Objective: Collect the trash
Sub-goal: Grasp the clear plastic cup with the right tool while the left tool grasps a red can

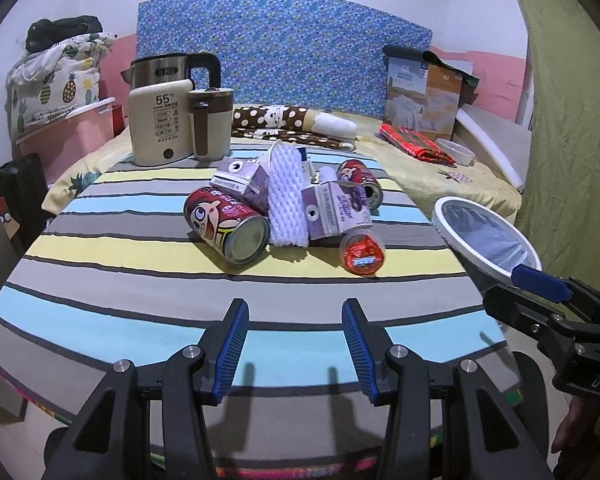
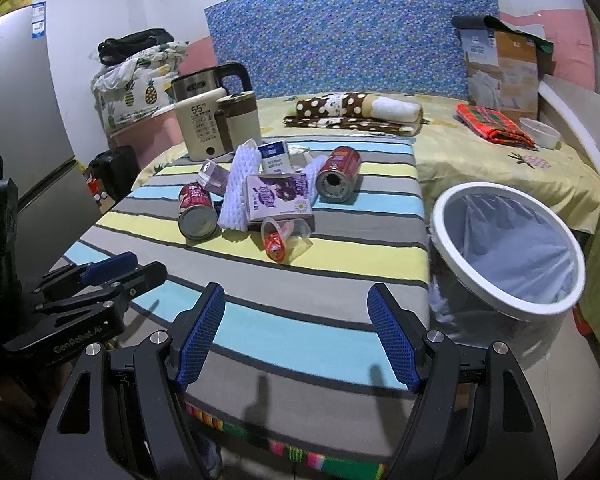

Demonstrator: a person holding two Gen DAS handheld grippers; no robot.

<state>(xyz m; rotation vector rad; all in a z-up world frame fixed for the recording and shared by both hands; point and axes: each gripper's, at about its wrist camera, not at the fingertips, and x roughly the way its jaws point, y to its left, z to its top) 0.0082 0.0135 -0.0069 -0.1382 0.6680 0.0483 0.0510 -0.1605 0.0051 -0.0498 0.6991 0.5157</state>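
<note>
Trash lies heaped at the middle of the striped surface. Nearest on the left is a red can on its side, its silver end facing the cameras. Against it leans a white foam net sleeve, and against that a purple drink carton, creased and lying flat. A second purple carton sits behind the can, and a small blue-and-white carton stands at the far side of the heap. A second red can lies to the right with its open end toward the camera. Nearest of all is a clear plastic cup on its side with a red wrapper inside.

A white-rimmed bin with a clear liner stands just beside the surface's right edge.

The left gripper and the right gripper both hover over the near edge, jaws wide and holding nothing.

A kettle stands at the far left.
</note>
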